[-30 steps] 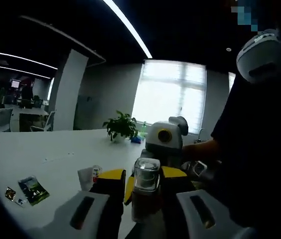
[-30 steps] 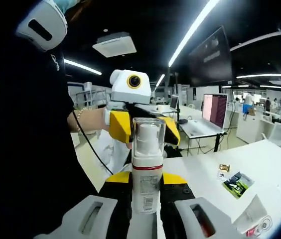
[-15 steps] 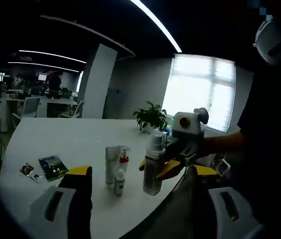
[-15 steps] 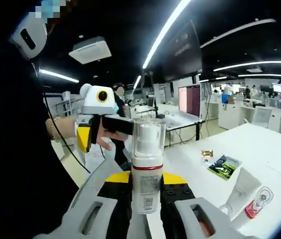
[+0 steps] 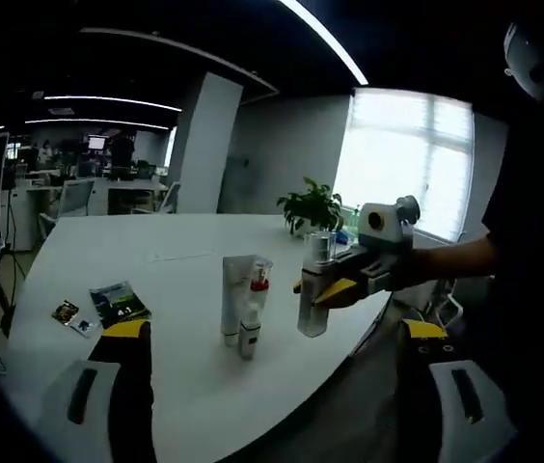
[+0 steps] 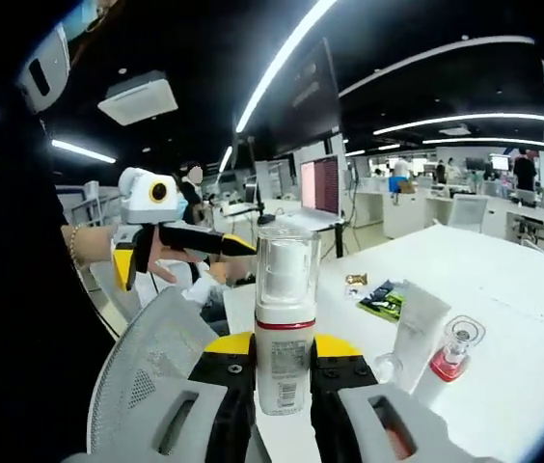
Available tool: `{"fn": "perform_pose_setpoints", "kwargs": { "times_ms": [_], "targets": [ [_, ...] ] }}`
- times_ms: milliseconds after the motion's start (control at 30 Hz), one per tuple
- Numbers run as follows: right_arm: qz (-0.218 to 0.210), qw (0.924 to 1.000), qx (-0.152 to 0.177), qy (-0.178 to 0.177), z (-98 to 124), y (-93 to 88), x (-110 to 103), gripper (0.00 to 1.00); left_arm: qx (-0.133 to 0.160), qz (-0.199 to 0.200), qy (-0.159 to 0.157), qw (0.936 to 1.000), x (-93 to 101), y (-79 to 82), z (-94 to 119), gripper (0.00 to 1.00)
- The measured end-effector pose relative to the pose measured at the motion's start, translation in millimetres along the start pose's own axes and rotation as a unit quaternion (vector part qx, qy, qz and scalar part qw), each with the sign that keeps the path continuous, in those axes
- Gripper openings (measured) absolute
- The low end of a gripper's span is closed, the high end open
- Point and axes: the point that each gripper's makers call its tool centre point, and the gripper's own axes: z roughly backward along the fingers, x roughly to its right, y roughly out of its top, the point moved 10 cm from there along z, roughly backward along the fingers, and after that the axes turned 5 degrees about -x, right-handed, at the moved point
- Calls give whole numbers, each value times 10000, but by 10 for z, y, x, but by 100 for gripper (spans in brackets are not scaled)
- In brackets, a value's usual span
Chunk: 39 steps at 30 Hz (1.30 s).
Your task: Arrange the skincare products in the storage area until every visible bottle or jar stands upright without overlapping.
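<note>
While right tool (image 6: 283,371) clamps pump bottle (image 6: 285,333) upright between jaws | left tool (image 5: 282,386) wide, holding nothing

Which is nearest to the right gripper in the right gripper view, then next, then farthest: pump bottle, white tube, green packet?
1. Pump bottle, clamped upright between the right gripper's jaws.
2. White tube, standing to the right on the table.
3. Green packet, lying flat beyond the tube.

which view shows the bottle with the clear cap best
The right gripper view: the bottle with the clear cap stands upright and close between that tool's jaws, its clear cap, red ring and label print plain. The left gripper view shows it smaller and dimmer, held by the right tool above the table edge.
</note>
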Motion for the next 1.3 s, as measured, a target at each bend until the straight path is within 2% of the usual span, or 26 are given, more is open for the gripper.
{"fn": "perform_pose_setpoints", "kwargs": {
  "times_ms": [300,433,633,833,900,1067,1300],
  "targets": [
    [-106,9986,-67,-518,114,-211,177,11,-360,-48,195,9991,-56,-217,-114,99],
    [-143,9974,-149,-697,135,-318,277,11,-357,65,238,9991,-56,-273,-111,99],
    [-138,9960,-217,-852,105,-458,451,11,-175,171,387,9989,-139,-273,-121,99],
    [-53,9955,-273,-904,73,-590,595,11,-24,238,514,9984,-185,-314,-184,98],
    [-10,9954,-332,-896,67,-635,635,11,-119,151,561,9982,-174,-305,-193,98],
    [-29,9957,-354,-852,57,-731,746,11,-96,103,629,9979,-177,-305,-192,98],
    [146,9967,-496,-629,-128,-934,889,11,-112,57,751,9971,-176,-316,-212,97]
  ]
}}
